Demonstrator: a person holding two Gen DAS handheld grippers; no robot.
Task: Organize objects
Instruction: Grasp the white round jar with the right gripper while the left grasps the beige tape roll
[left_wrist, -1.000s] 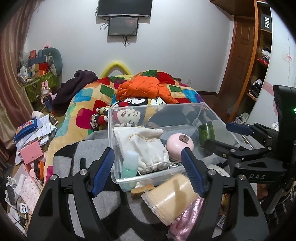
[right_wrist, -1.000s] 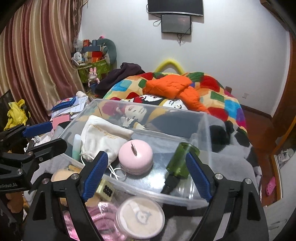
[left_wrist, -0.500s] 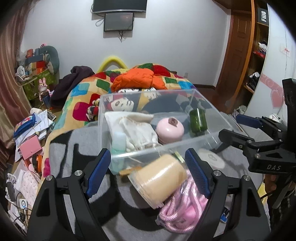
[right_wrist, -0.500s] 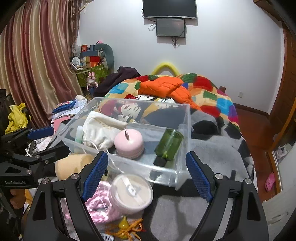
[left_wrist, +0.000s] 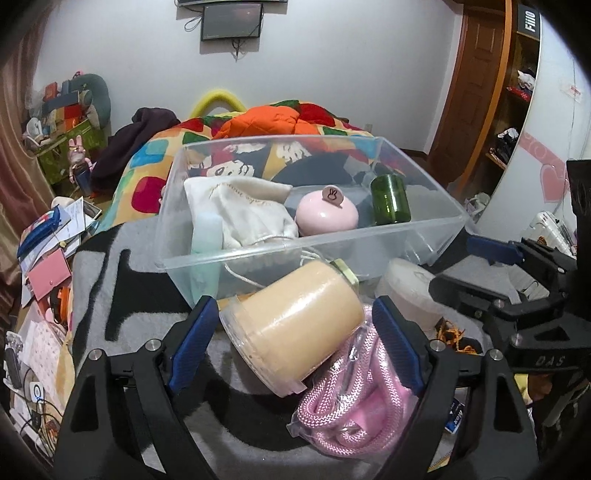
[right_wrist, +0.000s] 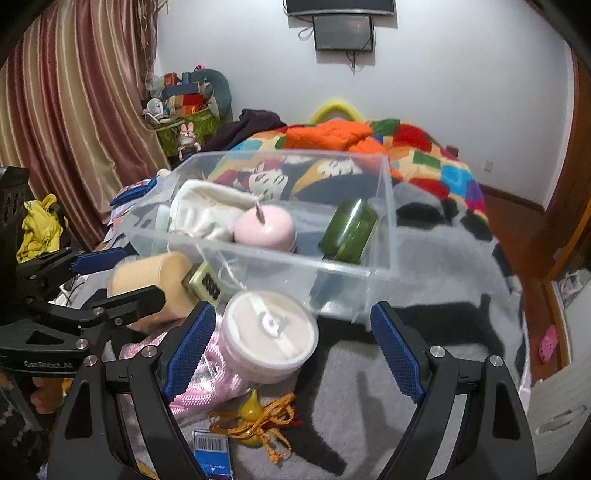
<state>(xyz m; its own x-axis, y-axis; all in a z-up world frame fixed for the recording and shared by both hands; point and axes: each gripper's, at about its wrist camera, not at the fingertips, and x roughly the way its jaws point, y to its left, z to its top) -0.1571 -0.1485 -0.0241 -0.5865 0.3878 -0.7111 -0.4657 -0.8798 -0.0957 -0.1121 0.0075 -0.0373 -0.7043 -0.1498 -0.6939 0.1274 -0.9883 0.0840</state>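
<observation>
Jaws of the left gripper (left_wrist: 291, 347) stand wide and have just been opening; a beige jar (left_wrist: 295, 325) lies between the blue pads (left_wrist: 190, 347), but neither pad presses on it. The jar lies on its side on the grey blanket (left_wrist: 147, 306), just in front of the clear plastic bin (left_wrist: 303, 243), its long axis slanting from its clear base near the camera up to the right, where its cap meets the bin wall. A bag of pink rope (left_wrist: 351, 398) lies against the jar on the right.

The right gripper (right_wrist: 291, 347) is also wide open and grips nothing; a round white tub (right_wrist: 269, 332) sits between its fingers (right_wrist: 397, 354), nearer the left one, apart from both. Behind it, inside the bin (right_wrist: 332, 266), a green bottle (right_wrist: 347, 230) lies tilted with its dark cap toward the near wall, beside a pink round case (right_wrist: 264, 227) and a cream cloth pouch (right_wrist: 207, 212).

Readable lettering: "DAS" on the right gripper's frame and "GenRobot_AI" on the left one's.
</observation>
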